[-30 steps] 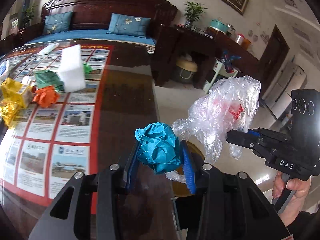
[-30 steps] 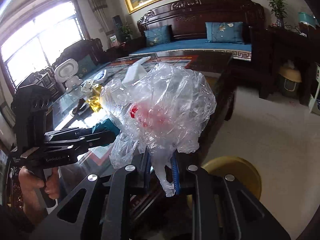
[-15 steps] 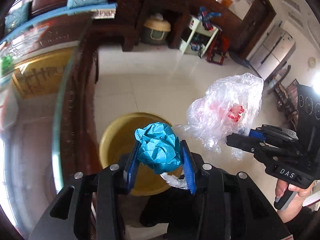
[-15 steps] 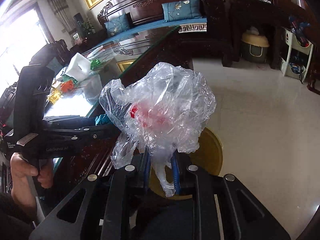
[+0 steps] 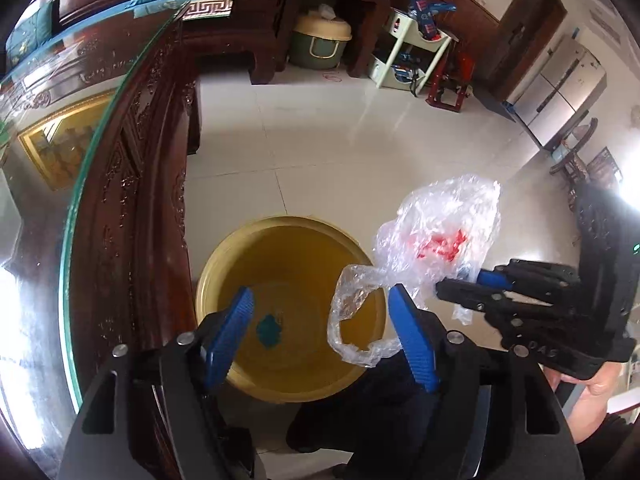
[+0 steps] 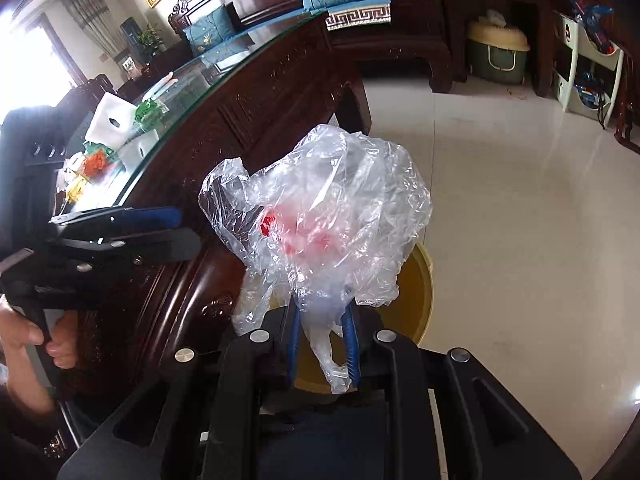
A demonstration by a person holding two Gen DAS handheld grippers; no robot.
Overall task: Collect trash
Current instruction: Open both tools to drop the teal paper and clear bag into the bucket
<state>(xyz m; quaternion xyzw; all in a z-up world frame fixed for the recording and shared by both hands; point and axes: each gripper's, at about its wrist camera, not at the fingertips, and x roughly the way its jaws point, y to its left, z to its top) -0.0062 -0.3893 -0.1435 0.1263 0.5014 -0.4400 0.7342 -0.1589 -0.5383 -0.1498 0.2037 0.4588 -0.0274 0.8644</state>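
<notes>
from the right wrist view the yellow bin (image 6: 420, 280) is mostly hidden behind the clear plastic bag (image 6: 320, 216), only a slice of rim showing. the trash on the glass table (image 6: 192, 80) is small and hard to sort, though a white foam block (image 6: 110, 124) stands out. the left gripper (image 5: 320, 332) hangs right over the bin (image 5: 208, 276), blue pads spread wide with nothing between them, and one crumpled blue paper ball (image 5: 268, 330) sits down on the bin floor, directly below. the right gripper (image 6: 322, 344) is pinched tight on the bag's neck, the bag (image 5: 440, 236) just beside the bin's rim, one loose loop of it trailing over the bin. one bin, one bag, one ball, two grippers.
</notes>
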